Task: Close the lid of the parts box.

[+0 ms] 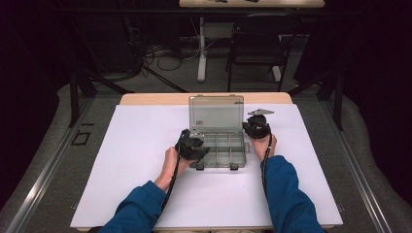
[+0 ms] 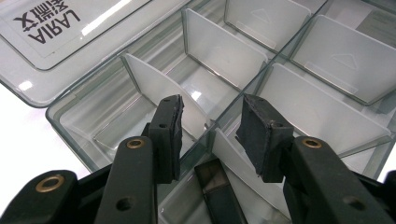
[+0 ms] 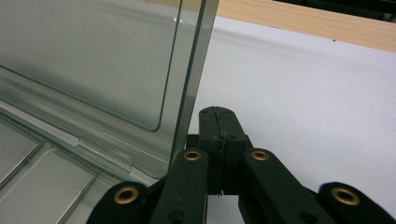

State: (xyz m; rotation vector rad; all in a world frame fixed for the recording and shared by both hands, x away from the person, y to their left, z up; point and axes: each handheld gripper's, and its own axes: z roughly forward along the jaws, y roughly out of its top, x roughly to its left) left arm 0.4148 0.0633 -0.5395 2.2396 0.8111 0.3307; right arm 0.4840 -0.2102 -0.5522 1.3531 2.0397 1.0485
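Left claw [image 2: 210, 135] half-open straddles a divider [image 2: 163, 95] of the organizer box [image 1: 218, 150], right claw [image 3: 219, 135] closed beside the lid [image 3: 93, 60]; I fear a careless pull bends the divider.

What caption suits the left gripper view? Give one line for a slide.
Left gripper, open, poised over the white dividers of a clear compartment box with its lid open.

Organizer box's [image 2: 233, 70] far compartments cut off by frame edge

A black chair [image 1: 257, 46] stands beyond the white table [image 1: 145, 145]; cables [image 1: 165, 56] on floor.
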